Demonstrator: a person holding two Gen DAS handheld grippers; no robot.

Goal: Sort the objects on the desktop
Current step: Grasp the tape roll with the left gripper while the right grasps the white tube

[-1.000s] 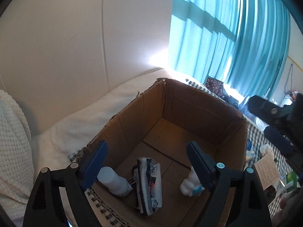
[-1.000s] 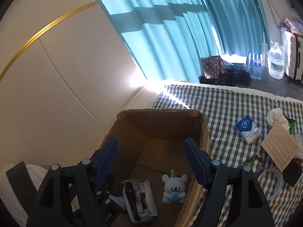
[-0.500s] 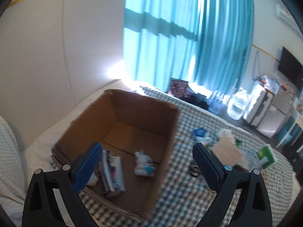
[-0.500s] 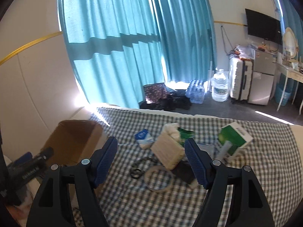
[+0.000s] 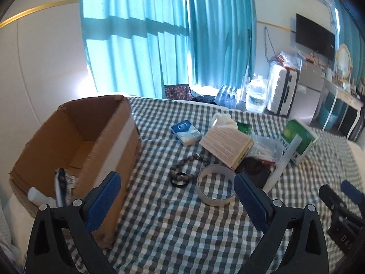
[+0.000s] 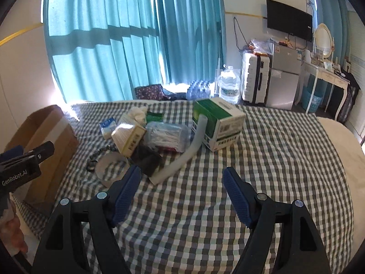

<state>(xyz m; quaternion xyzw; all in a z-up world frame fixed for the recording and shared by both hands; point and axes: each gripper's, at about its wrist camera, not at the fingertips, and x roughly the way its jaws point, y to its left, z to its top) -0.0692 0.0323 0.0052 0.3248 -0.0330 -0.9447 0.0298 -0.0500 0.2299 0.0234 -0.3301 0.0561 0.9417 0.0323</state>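
A cardboard box [image 5: 75,141] stands at the left on the checked cloth [image 5: 173,223], with a white bottle [image 5: 40,196] and a dark packet [image 5: 62,182] inside. Right of it lie a bead bracelet [image 5: 186,166], a tape ring [image 5: 215,188], a blue tissue pack [image 5: 186,132], a beige box [image 5: 225,145], a white tube [image 5: 285,159] and a green-and-white carton [image 5: 298,140]. My left gripper [image 5: 175,189] hangs open and empty above the cloth near the tape ring. My right gripper [image 6: 181,185] is open and empty in front of the white tube [image 6: 184,153] and the carton [image 6: 216,119].
A clear bag [image 6: 168,137] and a dark flat thing [image 6: 147,157] lie among the pile. Bare checked cloth stretches to the right [image 6: 285,159]. Beyond the bed are teal curtains [image 6: 127,41], a water jug [image 6: 228,86], a suitcase [image 6: 254,77] and a small fridge [image 6: 285,77].
Both grippers have swung right, away from above the cardboard box, and now face the pile on the checked cloth. The left jaws stand a little wider than before.
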